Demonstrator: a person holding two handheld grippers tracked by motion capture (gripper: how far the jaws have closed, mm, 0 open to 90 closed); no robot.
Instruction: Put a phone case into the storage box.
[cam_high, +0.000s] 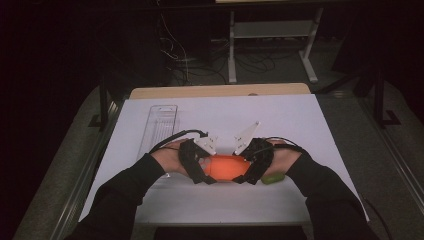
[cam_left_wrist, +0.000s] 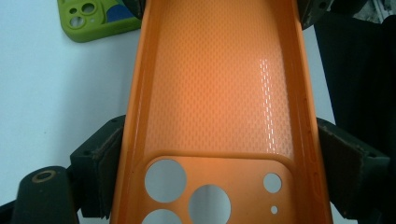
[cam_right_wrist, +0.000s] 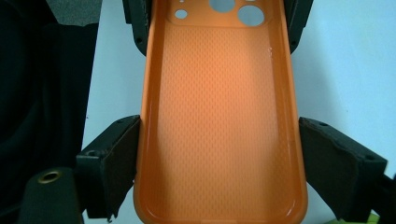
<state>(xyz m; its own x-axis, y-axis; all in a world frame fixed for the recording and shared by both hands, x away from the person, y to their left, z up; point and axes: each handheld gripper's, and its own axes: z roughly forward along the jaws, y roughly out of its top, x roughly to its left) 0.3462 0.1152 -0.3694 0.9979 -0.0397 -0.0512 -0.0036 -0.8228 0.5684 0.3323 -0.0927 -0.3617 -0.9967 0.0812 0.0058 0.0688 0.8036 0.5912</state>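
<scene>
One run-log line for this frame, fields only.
left gripper: shut on orange phone case, camera-hole end | right gripper: shut on opposite end | green phone case: on table, apart

A dim room is surrounding my white-covered table (cam_high: 280, 117), its wooden edge (cam_high: 220, 91) showing at the far side. Beyond, a white-legged stand (cam_high: 270, 37) is standing over tangled cables (cam_high: 200, 62) on the grey floor (cam_high: 350, 107).

The phone case (cam_left_wrist: 219, 93) is bright orange, its inner face stamped with a fine dotted weave. A second phone case (cam_left_wrist: 95, 18), at ten o'clock in the left gripper view, is lime green with a blue patch. The worktop (cam_high: 280, 120) is plain white, and each hand-held gripper is black.
</scene>
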